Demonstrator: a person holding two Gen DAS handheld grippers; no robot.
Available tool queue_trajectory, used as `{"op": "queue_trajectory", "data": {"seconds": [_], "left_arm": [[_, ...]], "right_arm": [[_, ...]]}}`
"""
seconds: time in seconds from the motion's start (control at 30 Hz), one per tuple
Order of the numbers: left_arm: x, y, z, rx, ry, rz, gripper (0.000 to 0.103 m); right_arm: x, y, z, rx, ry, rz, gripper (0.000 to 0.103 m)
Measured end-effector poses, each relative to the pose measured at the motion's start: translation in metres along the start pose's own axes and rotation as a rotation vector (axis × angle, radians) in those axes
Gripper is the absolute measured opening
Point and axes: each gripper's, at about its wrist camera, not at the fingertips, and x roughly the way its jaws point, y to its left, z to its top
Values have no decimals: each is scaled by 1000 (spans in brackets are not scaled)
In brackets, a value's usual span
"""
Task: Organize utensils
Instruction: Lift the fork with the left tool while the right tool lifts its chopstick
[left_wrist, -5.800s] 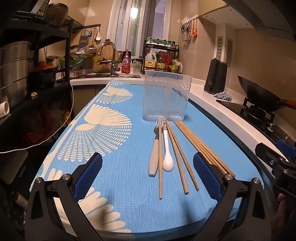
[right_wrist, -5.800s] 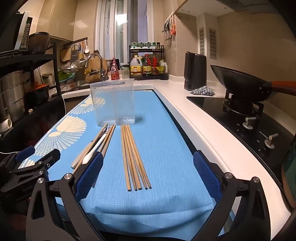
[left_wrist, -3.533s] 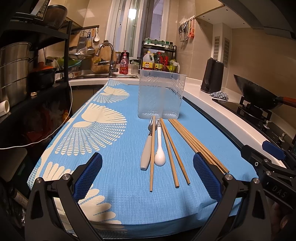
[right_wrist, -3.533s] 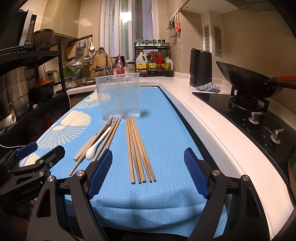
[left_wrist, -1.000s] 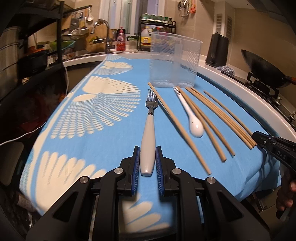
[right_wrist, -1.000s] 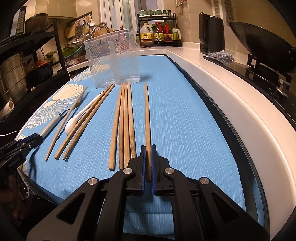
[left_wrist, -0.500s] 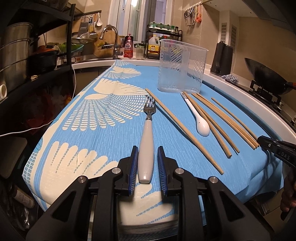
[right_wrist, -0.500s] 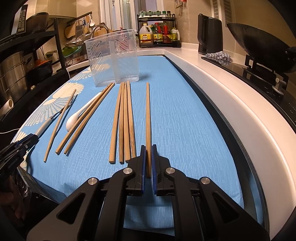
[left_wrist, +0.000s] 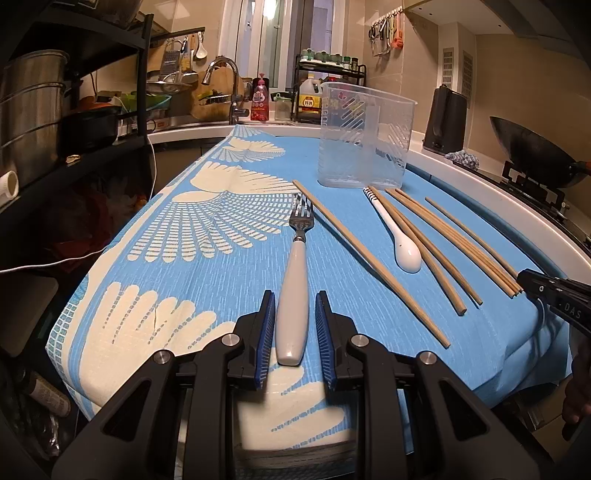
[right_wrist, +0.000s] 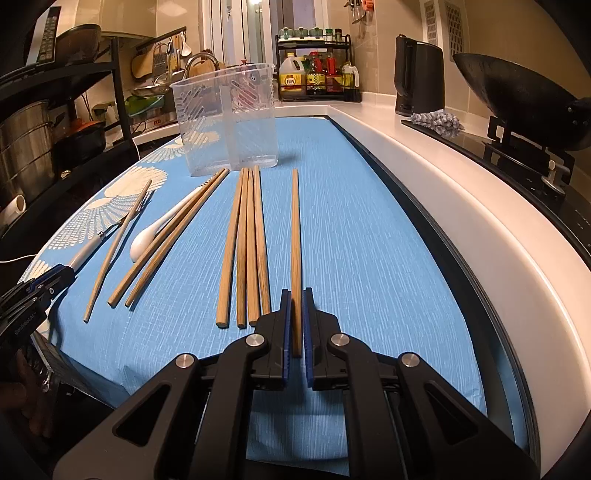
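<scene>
A blue cloth (left_wrist: 229, 280) with pale fan motifs covers the kitchen counter, where a clear plastic utensil holder (left_wrist: 365, 140) stands upright at the far end behind loose chopsticks (right_wrist: 245, 243) and a white spoon (left_wrist: 400, 240). The left gripper (left_wrist: 295, 332) straddles a white-handled fork (left_wrist: 295, 291), blue pads slightly clear of the handle. The right gripper (right_wrist: 296, 325) is clamped on a single chopstick (right_wrist: 295, 229), apart from the rest.
</scene>
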Motion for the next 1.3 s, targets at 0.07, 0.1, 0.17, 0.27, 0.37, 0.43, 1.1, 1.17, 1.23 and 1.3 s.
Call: {"op": "queue_trajectory", "data": {"seconds": [0.07, 0.1, 0.17, 0.27, 0.37, 0.43, 1.1, 1.17, 1.23, 1.3], "left_arm": [[0, 2, 0, -8, -2, 2, 23], [-1, 2, 0, -11, -4, 1, 23], [-1, 3, 0, -8, -4, 3, 23], [-1, 3, 0, -6, -5, 3, 23], [0, 2, 1, -3, -3, 2, 23], [1, 1, 2, 2, 0, 2, 22], [-25, -1, 47, 46, -36, -20, 18], [-28, 1, 54, 48, -48, -18, 18], [-30, 3, 61, 47, -62, -13, 18], [-32, 4, 68, 47, -76, -7, 18]], "right_arm": [[0, 0, -1, 2, -5, -2, 7], [0, 0, 0, 2, -6, -3, 7], [1, 0, 0, 3, -8, -3, 7], [1, 1, 1, 8, -10, -2, 7], [2, 0, 2, 13, -4, -1, 6], [2, 0, 3, 15, 3, 2, 6], [-45, -1, 52, -38, -36, 18, 5], [-51, 0, 59, -48, -48, 19, 5], [-57, 0, 68, -55, -61, 25, 5], [-61, -1, 76, -60, -74, 29, 5]]}}
